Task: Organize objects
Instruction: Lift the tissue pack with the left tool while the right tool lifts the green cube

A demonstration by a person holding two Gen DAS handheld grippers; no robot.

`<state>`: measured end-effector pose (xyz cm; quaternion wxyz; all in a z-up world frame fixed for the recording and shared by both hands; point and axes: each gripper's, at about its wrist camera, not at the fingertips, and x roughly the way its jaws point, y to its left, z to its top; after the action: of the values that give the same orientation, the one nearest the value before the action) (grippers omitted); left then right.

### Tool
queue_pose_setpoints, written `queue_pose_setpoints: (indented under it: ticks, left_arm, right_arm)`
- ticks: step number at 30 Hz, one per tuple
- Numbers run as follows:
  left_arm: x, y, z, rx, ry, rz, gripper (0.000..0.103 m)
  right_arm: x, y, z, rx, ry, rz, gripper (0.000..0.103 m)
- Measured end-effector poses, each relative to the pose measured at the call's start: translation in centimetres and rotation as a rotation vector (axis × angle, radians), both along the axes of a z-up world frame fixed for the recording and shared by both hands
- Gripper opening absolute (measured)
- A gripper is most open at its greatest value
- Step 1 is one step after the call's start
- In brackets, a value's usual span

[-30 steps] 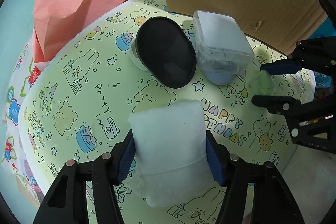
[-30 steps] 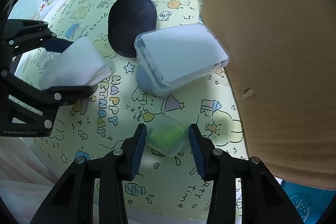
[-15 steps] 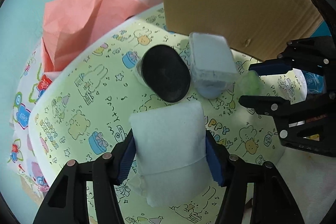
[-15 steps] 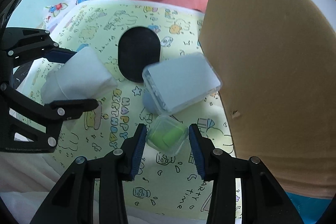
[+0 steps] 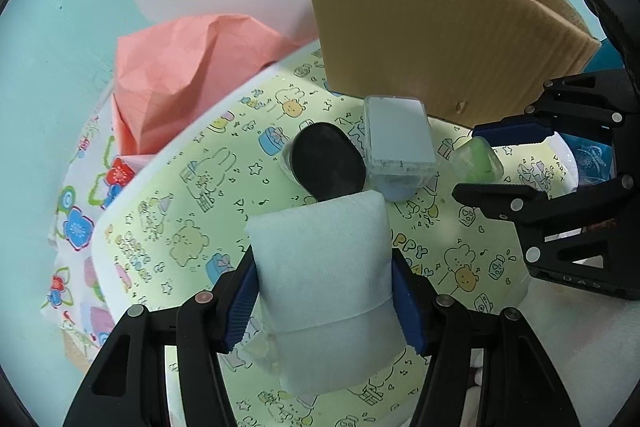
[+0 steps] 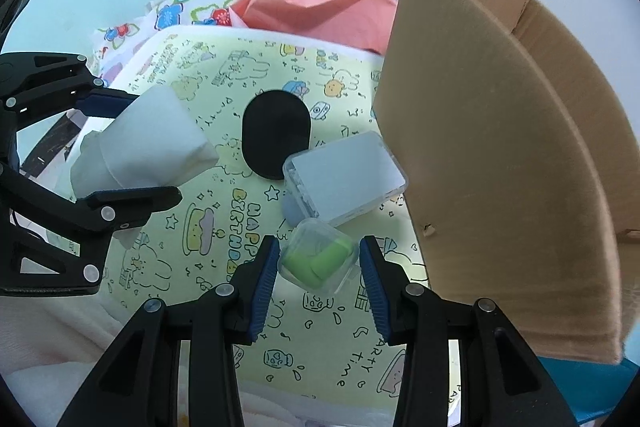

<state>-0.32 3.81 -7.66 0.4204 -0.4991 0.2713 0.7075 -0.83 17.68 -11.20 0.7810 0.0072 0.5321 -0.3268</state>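
Observation:
My left gripper [image 5: 324, 291] is shut on a white tissue pack [image 5: 324, 275], held above the yellow cartoon-print mat [image 5: 168, 211]; the same pack [image 6: 148, 143] shows at the left of the right wrist view. My right gripper [image 6: 319, 263] is shut on a small clear box with green pieces inside [image 6: 318, 259], also lifted off the mat; that box [image 5: 476, 161] sits at the right of the left wrist view. On the mat lie a black oval case [image 5: 326, 163] and a clear rectangular box [image 5: 398, 141] resting on a blue round thing.
An open cardboard box [image 5: 440, 39] stands at the back right, close to the clear rectangular box. Crumpled pink paper [image 5: 188, 67] lies at the back left. A flower-print cloth [image 5: 76, 227] hangs off the left edge. The walls behind are pale blue and white.
Both grippers have risen with their loads, so the mat and the things on it look smaller and farther away. The cardboard box's top edge has come into view.

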Motion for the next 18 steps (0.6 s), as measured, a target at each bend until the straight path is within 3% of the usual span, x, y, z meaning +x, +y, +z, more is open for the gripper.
queue_pose_setpoints:
  ticks: [18]
  left_arm:
    - [2.4, -0.6, 5.5, 0.044, 0.082, 0.036, 0.063]
  right_arm:
    - [-1.2, 3.3, 3.9, -0.051, -0.044, 0.058, 0.045]
